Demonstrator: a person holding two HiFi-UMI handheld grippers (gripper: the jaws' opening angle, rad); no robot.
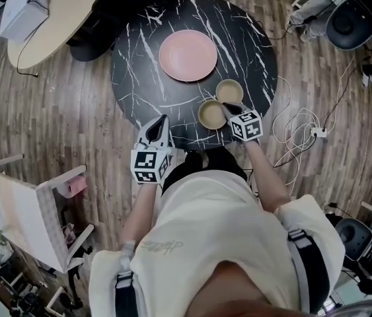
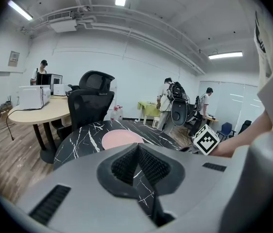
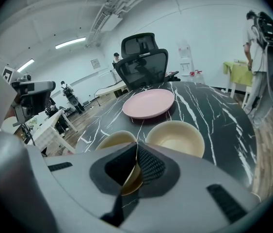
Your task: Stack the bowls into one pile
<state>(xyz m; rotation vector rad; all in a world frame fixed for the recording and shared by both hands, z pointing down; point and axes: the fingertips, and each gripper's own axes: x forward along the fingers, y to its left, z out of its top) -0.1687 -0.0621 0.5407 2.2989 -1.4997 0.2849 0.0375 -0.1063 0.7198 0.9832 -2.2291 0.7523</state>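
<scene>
Two beige bowls stand side by side on the round black marble table (image 1: pixel 139 78), near its front right edge. My right gripper (image 1: pixel 227 106) is shut on the rim of the nearer bowl (image 1: pixel 211 115), and in the right gripper view that bowl (image 3: pixel 111 141) has its rim running between the pads. The other bowl (image 1: pixel 229 90) sits just beyond it, empty and upright (image 3: pixel 176 137). My left gripper (image 1: pixel 162 119) hovers at the table's front edge, left of the bowls, shut with nothing in it (image 2: pixel 137 147).
A pink plate (image 1: pixel 187 55) lies at the table's middle, behind the bowls. A black office chair (image 3: pixel 143 62) and a beige table (image 1: pixel 60 12) stand beyond. A white chair (image 1: pixel 34 210) is at my left, and cables (image 1: pixel 301 134) lie on the floor at right. People stand far off.
</scene>
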